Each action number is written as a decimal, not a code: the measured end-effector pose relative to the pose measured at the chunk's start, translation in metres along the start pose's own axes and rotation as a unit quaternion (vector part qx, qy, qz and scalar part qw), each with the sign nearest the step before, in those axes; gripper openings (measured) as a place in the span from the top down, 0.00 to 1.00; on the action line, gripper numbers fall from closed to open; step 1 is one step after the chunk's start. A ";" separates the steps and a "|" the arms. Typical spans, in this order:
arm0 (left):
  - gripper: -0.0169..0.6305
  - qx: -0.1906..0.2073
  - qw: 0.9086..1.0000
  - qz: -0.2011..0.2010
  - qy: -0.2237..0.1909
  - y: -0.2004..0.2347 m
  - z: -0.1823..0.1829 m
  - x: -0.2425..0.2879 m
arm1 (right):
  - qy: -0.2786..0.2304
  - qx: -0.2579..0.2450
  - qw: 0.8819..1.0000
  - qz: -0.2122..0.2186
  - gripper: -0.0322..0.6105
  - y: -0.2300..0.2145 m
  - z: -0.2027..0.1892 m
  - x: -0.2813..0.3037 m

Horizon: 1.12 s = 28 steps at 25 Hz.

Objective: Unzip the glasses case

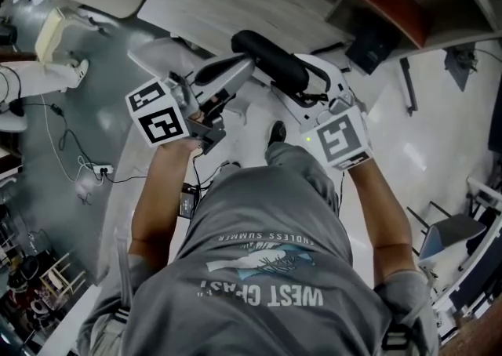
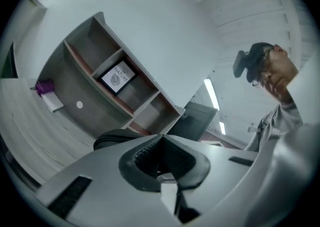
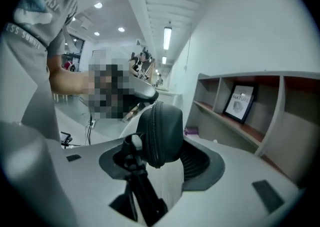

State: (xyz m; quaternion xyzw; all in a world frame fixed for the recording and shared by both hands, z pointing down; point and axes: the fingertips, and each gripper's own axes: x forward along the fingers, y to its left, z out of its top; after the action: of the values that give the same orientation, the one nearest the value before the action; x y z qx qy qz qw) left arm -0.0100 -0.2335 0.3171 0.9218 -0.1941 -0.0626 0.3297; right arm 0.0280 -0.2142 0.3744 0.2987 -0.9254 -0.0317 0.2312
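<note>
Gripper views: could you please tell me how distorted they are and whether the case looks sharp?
Both gripper views are fisheye, with dark corners and bowed shelves; right gripper view shows the case sharp, zip visible; left gripper view shows only its dim edge.

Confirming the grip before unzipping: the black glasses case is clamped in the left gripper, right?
Wrong side. The black glasses case is clamped in the right gripper. The right gripper view shows the case standing between that gripper's own jaws.

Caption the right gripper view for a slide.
Right gripper holding a black glasses case, zipper seam toward the camera.
</note>
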 end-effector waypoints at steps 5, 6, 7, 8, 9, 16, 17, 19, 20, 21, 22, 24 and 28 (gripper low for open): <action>0.98 0.155 0.981 0.046 0.106 0.002 -0.013 0.007 | 0.075 0.006 0.997 0.032 0.58 -0.001 -0.008 0.008; 0.98 0.185 0.973 0.058 0.122 0.003 -0.014 0.008 | 0.089 0.011 0.995 0.035 0.58 -0.001 -0.010 0.011; 0.98 0.204 0.968 0.064 0.133 0.003 -0.015 0.008 | 0.101 0.018 0.994 0.038 0.58 -0.001 -0.011 0.013; 0.98 0.209 0.966 0.062 0.137 0.002 -0.015 0.008 | 0.109 0.025 0.993 0.042 0.58 0.000 -0.012 0.015; 0.98 0.201 0.969 0.054 0.135 0.000 -0.013 0.008 | 0.113 0.030 0.992 0.047 0.58 0.001 -0.013 0.017; 0.98 0.129 0.985 0.008 0.114 -0.009 -0.001 0.005 | 0.125 -0.007 0.991 0.053 0.59 0.005 -0.015 0.023; 0.98 0.122 0.986 0.002 0.110 -0.011 0.000 0.006 | 0.126 -0.006 0.991 0.053 0.59 0.005 -0.015 0.025; 0.97 0.117 0.987 -0.006 0.106 -0.016 0.000 0.008 | 0.126 -0.006 0.991 0.054 0.59 0.003 -0.012 0.027; 0.98 0.133 0.985 -0.003 0.115 -0.016 -0.002 0.009 | 0.127 -0.008 0.990 0.053 0.59 0.002 -0.011 0.027; 0.98 0.159 0.979 0.006 0.130 -0.016 -0.004 0.011 | 0.129 -0.011 0.990 0.052 0.59 0.001 -0.011 0.027; 0.98 0.185 0.972 0.014 0.146 -0.015 -0.007 0.012 | 0.133 -0.015 0.990 0.050 0.59 0.001 -0.012 0.026; 0.98 0.207 0.965 0.020 0.161 -0.014 -0.010 0.015 | 0.147 -0.021 0.988 0.045 0.59 -0.001 -0.014 0.025; 0.97 0.202 0.967 0.011 0.154 -0.023 -0.016 0.027 | 0.179 -0.011 0.983 0.040 0.60 -0.003 -0.019 0.031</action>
State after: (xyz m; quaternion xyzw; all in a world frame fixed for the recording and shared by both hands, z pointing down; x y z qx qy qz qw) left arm 0.0257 -0.2190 0.3155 0.9656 -0.1593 0.1246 0.1636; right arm 0.0159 -0.2331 0.4038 0.2596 -0.8796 0.0210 0.3980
